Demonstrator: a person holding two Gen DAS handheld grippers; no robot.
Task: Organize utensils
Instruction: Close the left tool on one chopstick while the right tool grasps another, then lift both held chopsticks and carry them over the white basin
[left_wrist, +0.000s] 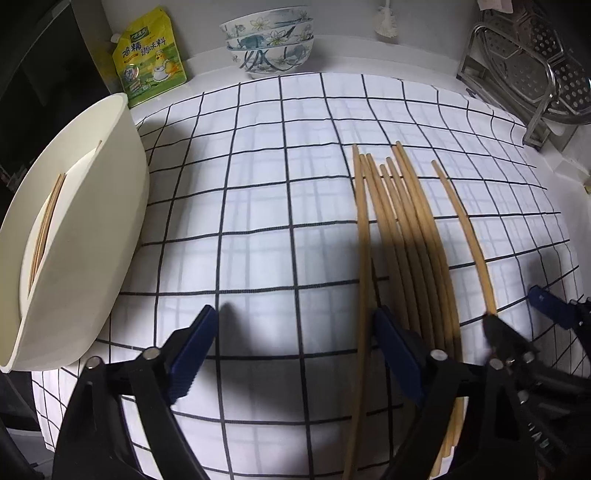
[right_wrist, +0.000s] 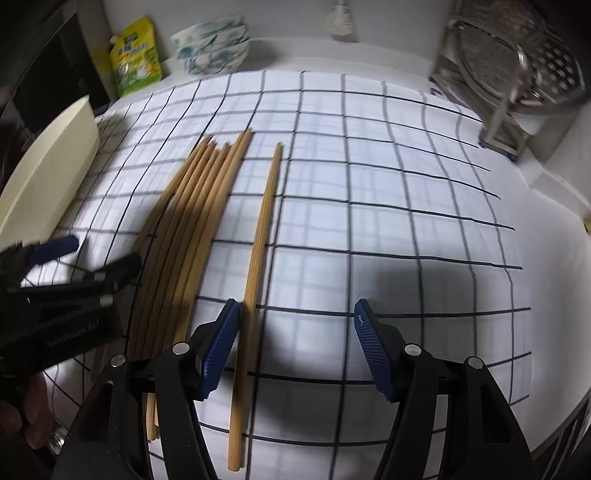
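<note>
Several bamboo chopsticks (left_wrist: 410, 236) lie side by side on the checked cloth (left_wrist: 258, 192); they also show in the right wrist view (right_wrist: 192, 218). A separate pair (right_wrist: 258, 251) lies just right of the bunch; it also shows in the left wrist view (left_wrist: 465, 236). A cream tray (left_wrist: 92, 236) at the left holds a few chopsticks (left_wrist: 46, 225). My left gripper (left_wrist: 295, 325) is open and empty, its right pad over the bunch's left edge. My right gripper (right_wrist: 295, 325) is open, low over the cloth, with the separate pair just inside its left pad (right_wrist: 219, 347).
Stacked patterned bowls (left_wrist: 269, 40) and a yellow-green seasoning bag (left_wrist: 149, 59) stand at the back. A metal dish rack (left_wrist: 528, 70) stands at the back right. The right gripper's tips show in the left wrist view (left_wrist: 517, 314). The left gripper shows at the left of the right wrist view (right_wrist: 88, 266).
</note>
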